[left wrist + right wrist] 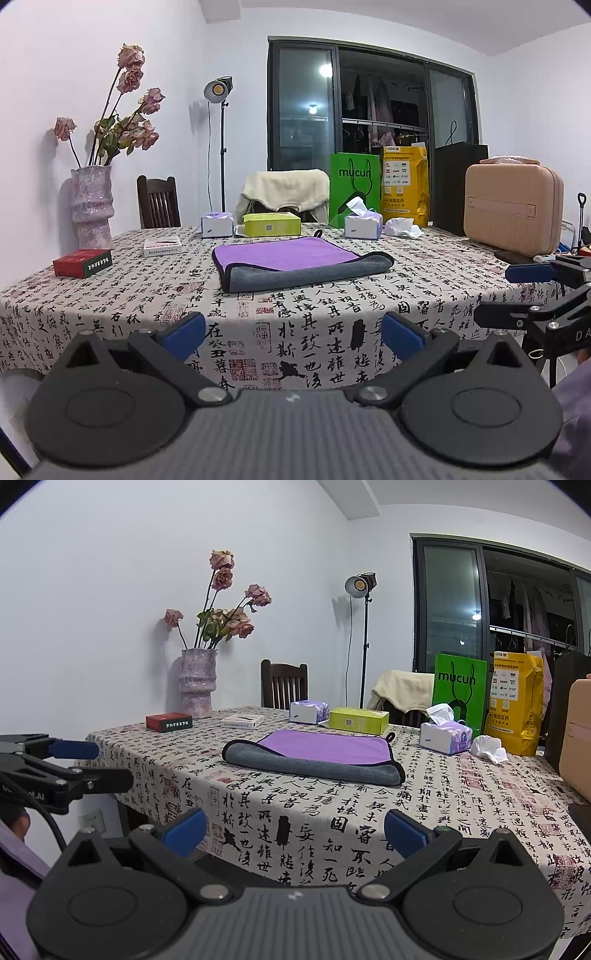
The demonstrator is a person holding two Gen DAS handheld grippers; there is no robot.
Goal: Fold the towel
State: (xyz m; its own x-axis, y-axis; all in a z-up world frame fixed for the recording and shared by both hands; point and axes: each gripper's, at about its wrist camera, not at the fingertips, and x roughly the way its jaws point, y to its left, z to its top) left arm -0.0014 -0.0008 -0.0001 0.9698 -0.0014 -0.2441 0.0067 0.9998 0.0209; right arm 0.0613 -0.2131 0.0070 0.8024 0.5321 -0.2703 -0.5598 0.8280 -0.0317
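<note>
"mucun" on the green bag (354, 188) – calligraphy characters across the tablecloth (314, 332), "DA" on the right hand-held gripper (532, 295)

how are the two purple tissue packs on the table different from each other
The left tissue pack sits left of the yellow-green box; the right tissue pack sits right of it, in front of the green bag. A white tissue sticks up from the right tissue pack; none shows on the left tissue pack. A crumpled tissue lies beside the right tissue pack only. Both are white and purple.
</note>
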